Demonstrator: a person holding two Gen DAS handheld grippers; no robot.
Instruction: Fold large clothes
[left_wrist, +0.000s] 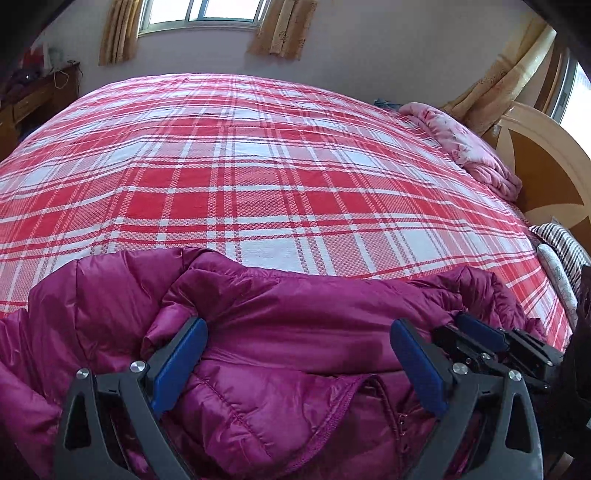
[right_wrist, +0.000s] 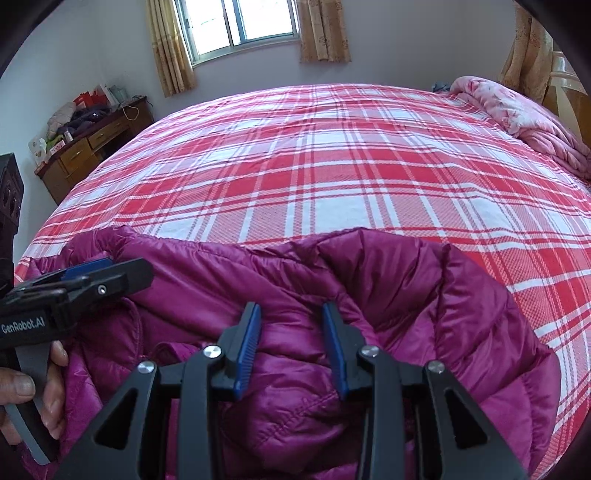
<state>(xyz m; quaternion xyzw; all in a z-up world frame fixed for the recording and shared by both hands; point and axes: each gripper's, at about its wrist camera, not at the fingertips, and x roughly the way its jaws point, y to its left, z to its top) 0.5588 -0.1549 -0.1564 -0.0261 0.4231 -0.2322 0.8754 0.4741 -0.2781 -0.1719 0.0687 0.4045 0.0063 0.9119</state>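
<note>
A magenta quilted puffer jacket (left_wrist: 280, 332) lies bunched at the near edge of the bed; it also fills the lower part of the right wrist view (right_wrist: 388, 295). My left gripper (left_wrist: 299, 328) is wide open above the jacket, its blue pads (left_wrist: 181, 365) on either side of a fold. It shows from the side in the right wrist view (right_wrist: 110, 273). My right gripper (right_wrist: 291, 314) is partly open just over the jacket, with a puffy fold between its pads (right_wrist: 249, 347). It appears at the right in the left wrist view (left_wrist: 480, 328).
The bed carries a red and white plaid cover (left_wrist: 258, 166). A pink quilt (right_wrist: 524, 114) lies bunched at the far right by the wooden headboard (left_wrist: 543, 166). A wooden desk (right_wrist: 88, 147) with clutter stands at the far left. A striped pillow (left_wrist: 561, 243) lies at the right edge.
</note>
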